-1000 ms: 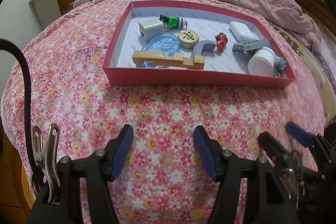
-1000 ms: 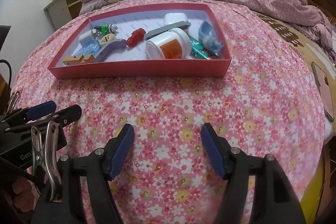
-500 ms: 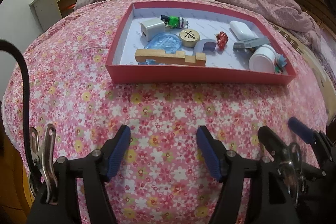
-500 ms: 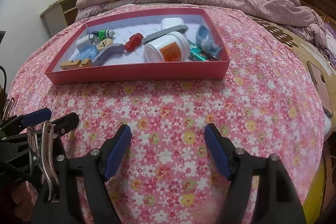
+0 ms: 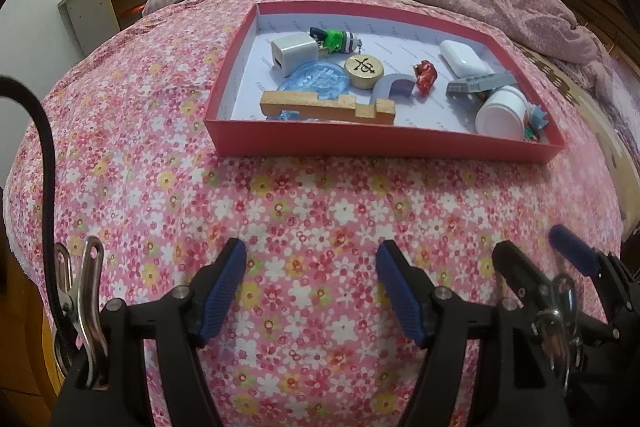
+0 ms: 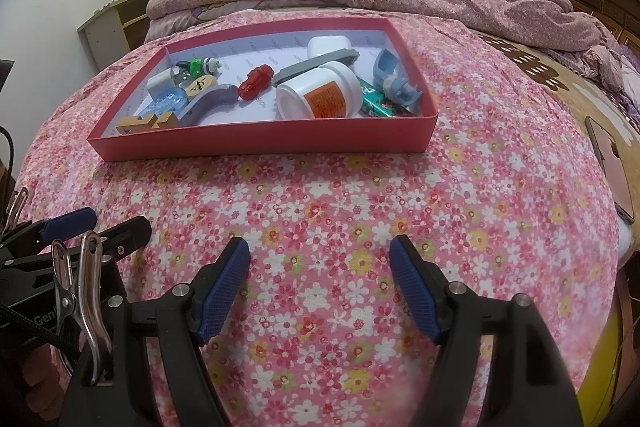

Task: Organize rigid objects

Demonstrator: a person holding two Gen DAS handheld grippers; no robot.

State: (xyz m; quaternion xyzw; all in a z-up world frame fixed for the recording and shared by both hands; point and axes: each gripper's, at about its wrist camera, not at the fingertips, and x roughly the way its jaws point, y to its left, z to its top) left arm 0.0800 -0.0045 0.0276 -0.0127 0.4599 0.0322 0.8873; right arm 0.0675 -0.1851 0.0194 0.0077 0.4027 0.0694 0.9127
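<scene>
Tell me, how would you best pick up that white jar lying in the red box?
Probably across the white jar's round body, coming down from above. It lies on its side with its lid end away from the camera, so the curved flanks are the free faces.

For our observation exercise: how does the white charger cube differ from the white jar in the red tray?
The white charger cube is boxy and plain; the white jar is round and carries an orange label. The cube sits at the left end of the red tray, the jar at the right end, lying on its side. Both are white.
</scene>
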